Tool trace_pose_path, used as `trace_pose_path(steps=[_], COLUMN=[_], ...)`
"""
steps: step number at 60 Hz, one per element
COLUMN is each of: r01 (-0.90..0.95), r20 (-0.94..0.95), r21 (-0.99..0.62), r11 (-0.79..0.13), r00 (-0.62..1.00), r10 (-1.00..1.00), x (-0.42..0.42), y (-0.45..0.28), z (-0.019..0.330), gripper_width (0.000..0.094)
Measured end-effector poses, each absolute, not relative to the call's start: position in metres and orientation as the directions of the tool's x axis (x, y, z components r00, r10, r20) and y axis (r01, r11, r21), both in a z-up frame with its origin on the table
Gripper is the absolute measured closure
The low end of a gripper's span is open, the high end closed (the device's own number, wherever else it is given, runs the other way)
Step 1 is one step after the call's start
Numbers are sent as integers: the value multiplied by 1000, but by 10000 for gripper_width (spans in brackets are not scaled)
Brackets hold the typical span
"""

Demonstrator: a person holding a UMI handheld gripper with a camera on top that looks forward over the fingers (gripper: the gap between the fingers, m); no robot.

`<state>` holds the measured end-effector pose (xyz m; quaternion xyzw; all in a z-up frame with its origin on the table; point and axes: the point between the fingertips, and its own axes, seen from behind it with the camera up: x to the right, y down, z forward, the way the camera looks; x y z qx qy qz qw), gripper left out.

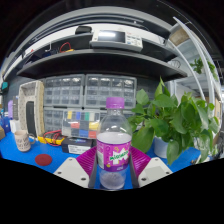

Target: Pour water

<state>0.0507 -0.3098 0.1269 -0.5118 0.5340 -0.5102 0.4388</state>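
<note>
Both fingers (112,172) press on a water bottle (113,150) with a purple label, held upright above the blue table (30,152), a leafy plant (172,120) just beside it. Tip it slowly toward the plant, keeping the squeeze steady so it won't slip.

One bottle (113,142) with a purple cap and label was seen between two gripper fingers (72,170), one potted plant (175,120) was counted beside it, and one red lid (44,159) was noted on the blue table (25,160)
</note>
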Motion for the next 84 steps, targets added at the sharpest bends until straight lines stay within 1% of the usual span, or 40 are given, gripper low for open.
trace_pose_path(steps=[3,8,11,22,25,28,31,40,45,52,58,61,66,73,79,84], r01=[-92,-90,-91,-106,-112,-114,-113,-91,-63,-14,33,51,86,123,146,164], r20=[56,68,83,103,123,176,247,496,631,785,893,934,976,999,977,930], r21=[-995,-994,-993,-990,-987,-980,-965,-865,-773,-617,-446,-353,-209,3,210,367], r11=[-48,-60,-74,-94,-113,-166,-237,-493,-631,-787,-895,-934,-974,-992,-967,-916], r00=[-90,-96,-91,-89,-86,-85,-79,-16,13,59,80,78,75,45,1,-43], r10=[-994,-993,-992,-991,-989,-981,-966,-868,-775,-617,-442,-349,-203,9,212,365], x=[50,49,50,53,54,56,56,71,82,99,114,122,132,144,150,153], y=[-310,-310,-307,-303,-302,-297,-290,-238,-196,-135,-90,-71,-42,-10,8,20], z=[126,125,127,126,127,130,134,149,157,164,164,163,162,161,157,157], gripper_width=[458,563,603,607,607,607,608,607,608,607,607,607,607,609,609,611])
